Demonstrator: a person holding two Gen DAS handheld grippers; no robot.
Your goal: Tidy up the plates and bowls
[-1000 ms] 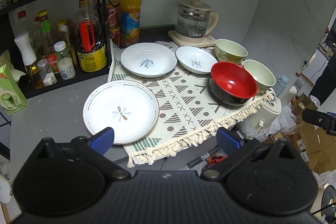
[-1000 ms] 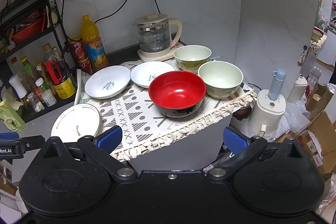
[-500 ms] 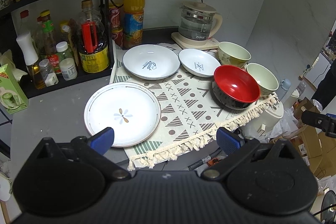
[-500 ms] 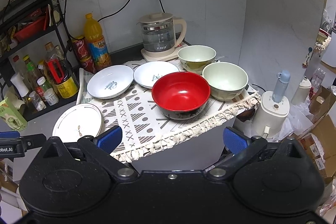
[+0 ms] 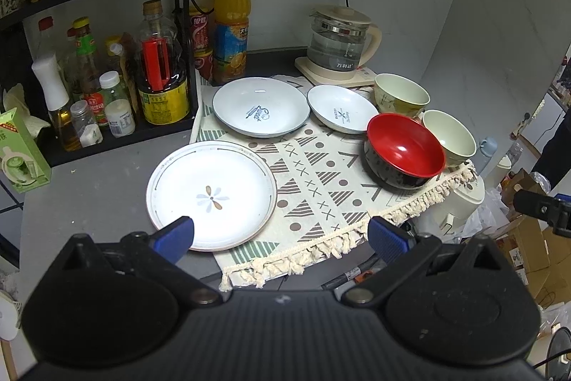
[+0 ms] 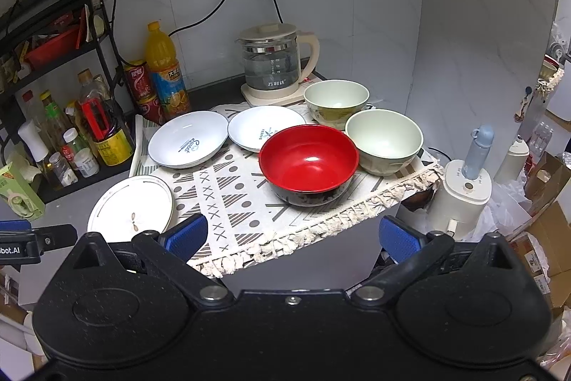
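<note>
Plates and bowls sit before us on a patterned fringed cloth [image 5: 321,188] that covers the right part of a grey counter [image 5: 89,188]. We hold the left gripper [image 5: 282,234] above the counter's near edge with its blue pads wide apart and nothing between them; the right gripper [image 6: 292,234] hangs off the cloth's fringed front edge, equally wide and empty.

Nearest the left gripper lies the flat flower plate [image 5: 212,195], half on the bare counter and half on the cloth, its near rim just beside the left pad. Behind it we see a larger white dish with a blue rim [image 5: 260,111] and a smaller white dish [image 5: 342,109], side by side, rims nearly touching. The red bowl [image 6: 308,163] stands close to the front fringe, with a pale green bowl [image 6: 383,140] just beside it near the cloth's right corner and a second green bowl [image 6: 335,99] behind. All six are empty and upright.

Open room lies in the cloth's middle and on the bare counter left of the flower plate. A black rack [image 5: 182,24] crowded with bottles bounds the left; a glass kettle [image 6: 274,63] with some water in it and an orange drink bottle [image 6: 162,70] stand by the back wall. Past the right edge the counter drops to a white appliance [image 6: 460,199] and cardboard boxes
</note>
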